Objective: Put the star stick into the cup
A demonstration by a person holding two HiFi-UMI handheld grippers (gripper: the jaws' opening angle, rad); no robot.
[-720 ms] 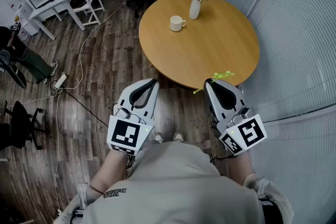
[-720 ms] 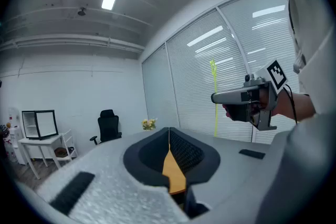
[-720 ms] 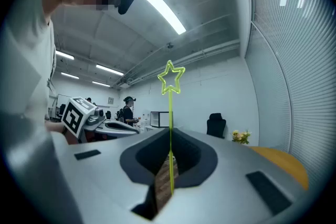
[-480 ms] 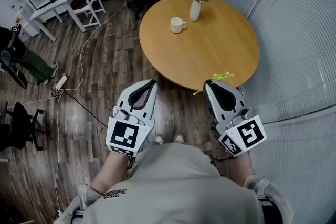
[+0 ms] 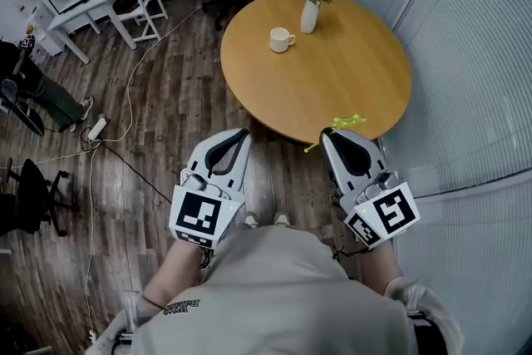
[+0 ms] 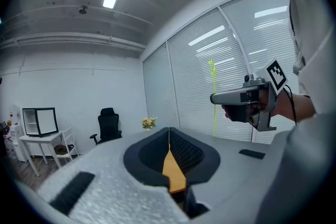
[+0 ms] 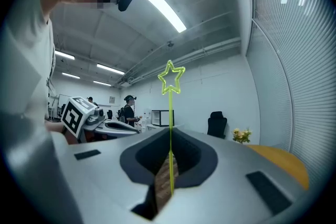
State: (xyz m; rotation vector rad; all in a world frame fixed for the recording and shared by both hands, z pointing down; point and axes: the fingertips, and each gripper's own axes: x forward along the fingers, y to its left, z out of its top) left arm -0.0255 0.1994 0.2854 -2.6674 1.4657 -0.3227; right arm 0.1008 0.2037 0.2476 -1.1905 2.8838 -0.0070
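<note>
Clamping the star stick (image 7: 170,113) in its closed jaws, the right hand-held gripper (image 5: 326,132) had edged slightly leftward at the counter (image 5: 332,87) rim; the left hand-held gripper (image 5: 243,131) stayed shut, empty, with the cup (image 5: 280,37) well apart beside a vase (image 5: 308,14).

Star stick (image 5: 350,121) partly behind hand-held gripper (image 5: 328,132)
</note>
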